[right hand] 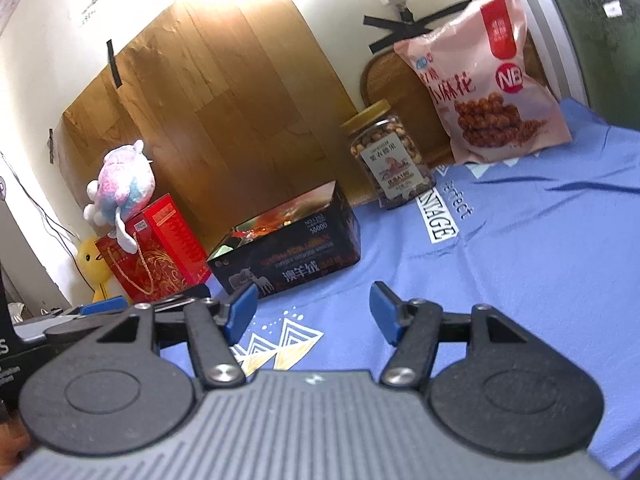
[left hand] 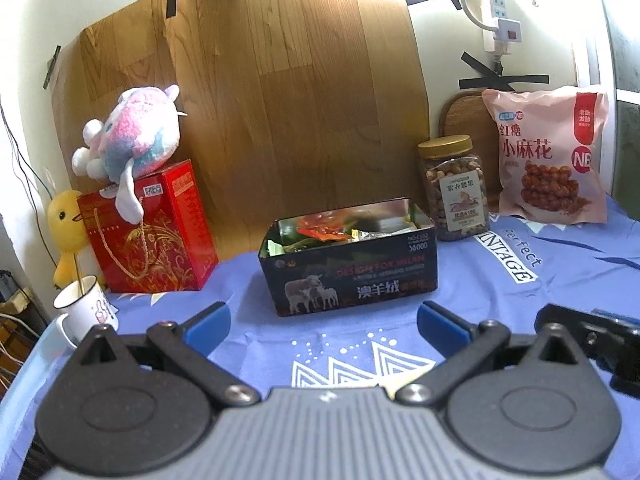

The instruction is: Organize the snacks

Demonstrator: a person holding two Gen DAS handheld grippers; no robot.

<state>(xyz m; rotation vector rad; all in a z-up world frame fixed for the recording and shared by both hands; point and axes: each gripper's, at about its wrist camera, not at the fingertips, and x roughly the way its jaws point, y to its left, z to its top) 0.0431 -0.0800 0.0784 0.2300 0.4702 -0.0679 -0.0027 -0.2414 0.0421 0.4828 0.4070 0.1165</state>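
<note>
A dark open tin box (left hand: 348, 268) (right hand: 288, 256) sits mid-table on the blue cloth, with wrapped snacks inside, an orange-red packet (left hand: 324, 226) on top. Behind it to the right stand a gold-lidded nut jar (left hand: 454, 190) (right hand: 386, 156) and a pink snack bag (left hand: 550, 156) (right hand: 486, 84) leaning on the wall. My left gripper (left hand: 324, 324) hovers open in front of the tin with nothing between its blue pads. My right gripper (right hand: 314, 306) is also open and holds nothing, short of the tin, to the tin's right. Part of it shows at the left wrist view's right edge (left hand: 592, 336).
A red gift box (left hand: 150, 232) (right hand: 154, 248) with a pastel plush toy (left hand: 128, 136) (right hand: 118, 180) on top stands left of the tin, a yellow duck toy (left hand: 66, 228) behind it. A white mug (left hand: 86, 308) sits at the table's left edge. A wood-grain panel (left hand: 280, 80) backs the table.
</note>
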